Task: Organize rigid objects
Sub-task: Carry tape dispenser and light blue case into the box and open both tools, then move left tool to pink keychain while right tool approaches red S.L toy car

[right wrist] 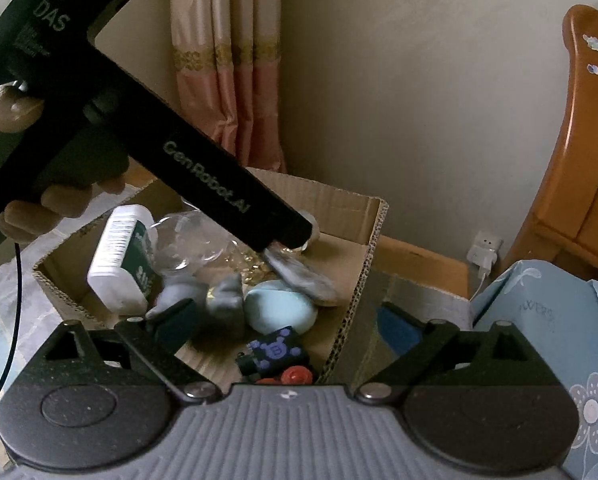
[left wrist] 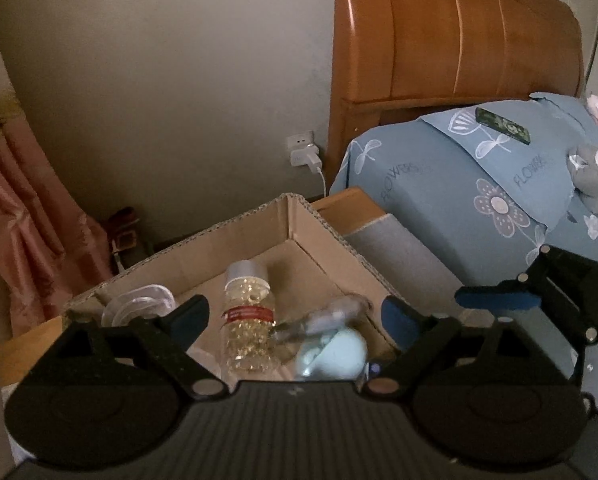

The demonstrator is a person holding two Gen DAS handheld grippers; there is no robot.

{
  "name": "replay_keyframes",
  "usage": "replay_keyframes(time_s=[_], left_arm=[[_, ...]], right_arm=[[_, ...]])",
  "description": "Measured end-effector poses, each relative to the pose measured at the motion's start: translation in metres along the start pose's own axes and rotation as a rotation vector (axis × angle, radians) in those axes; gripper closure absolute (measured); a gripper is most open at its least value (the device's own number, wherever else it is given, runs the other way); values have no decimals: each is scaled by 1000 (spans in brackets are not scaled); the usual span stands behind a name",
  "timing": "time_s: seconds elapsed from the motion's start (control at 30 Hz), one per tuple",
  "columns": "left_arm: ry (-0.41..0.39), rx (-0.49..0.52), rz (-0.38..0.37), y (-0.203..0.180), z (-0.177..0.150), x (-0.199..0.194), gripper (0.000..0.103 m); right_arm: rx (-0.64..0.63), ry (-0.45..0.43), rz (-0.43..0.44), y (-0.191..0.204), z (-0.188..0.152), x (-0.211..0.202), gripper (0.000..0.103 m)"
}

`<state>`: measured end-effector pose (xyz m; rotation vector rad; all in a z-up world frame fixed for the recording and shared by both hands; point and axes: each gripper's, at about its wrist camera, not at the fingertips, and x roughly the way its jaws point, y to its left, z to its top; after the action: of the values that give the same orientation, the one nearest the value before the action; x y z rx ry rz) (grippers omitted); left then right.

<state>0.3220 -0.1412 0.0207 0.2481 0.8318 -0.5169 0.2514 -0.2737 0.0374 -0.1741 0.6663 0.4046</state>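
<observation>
An open cardboard box [left wrist: 255, 236] [right wrist: 375, 240] holds the objects. In the left wrist view a clear bottle of yellow capsules [left wrist: 249, 320] stands inside, next to a pale blue rounded object [left wrist: 335, 354] and a grey piece [left wrist: 335, 314]. My left gripper [left wrist: 295, 316] hovers open and empty over the box. The right wrist view shows a white and green bottle [right wrist: 119, 256], the pale blue object [right wrist: 281, 310], grey pieces [right wrist: 299, 276], a small black and purple toy [right wrist: 273, 354] and a red piece [right wrist: 297, 376]. My right gripper [right wrist: 287, 324] is open and empty over the box's right wall.
The left hand-held gripper's body [right wrist: 203, 168] crosses above the box in the right wrist view. A bed with blue flowered bedding [left wrist: 479, 184] and a wooden headboard [left wrist: 459, 32] lies to the right. A pink curtain [left wrist: 15, 200] hangs left. A wall socket with a charger [left wrist: 305, 152] is behind.
</observation>
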Motion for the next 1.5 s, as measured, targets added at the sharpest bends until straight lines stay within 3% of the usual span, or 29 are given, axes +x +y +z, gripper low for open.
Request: replay_keyframes(time_s=[0.3,0.43,0.7,1.03,1.17,1.5], left_arm=[[-30,9,39,-1,-22,-45,7],[-78,0,72,0,-46,-70,5],[-92,-29,114,-5,-97,-95,4],[-79,-56,217,-16,-162,-86,4],[-57,-98,223,-13,-177,-84,4],[-7,-218,259,5,-203,-83,4]], right_arm=[[3,-12,-9,22,-8,-29,0],[0,-11,-30,35,-16,-42,0],[31,7,-41,58,-39,-52,0],[90,38,-79,80,-68,-38,0],[107,74,-125,85,-80,-31,0],[209,138,-123,85,-92,-19,0]])
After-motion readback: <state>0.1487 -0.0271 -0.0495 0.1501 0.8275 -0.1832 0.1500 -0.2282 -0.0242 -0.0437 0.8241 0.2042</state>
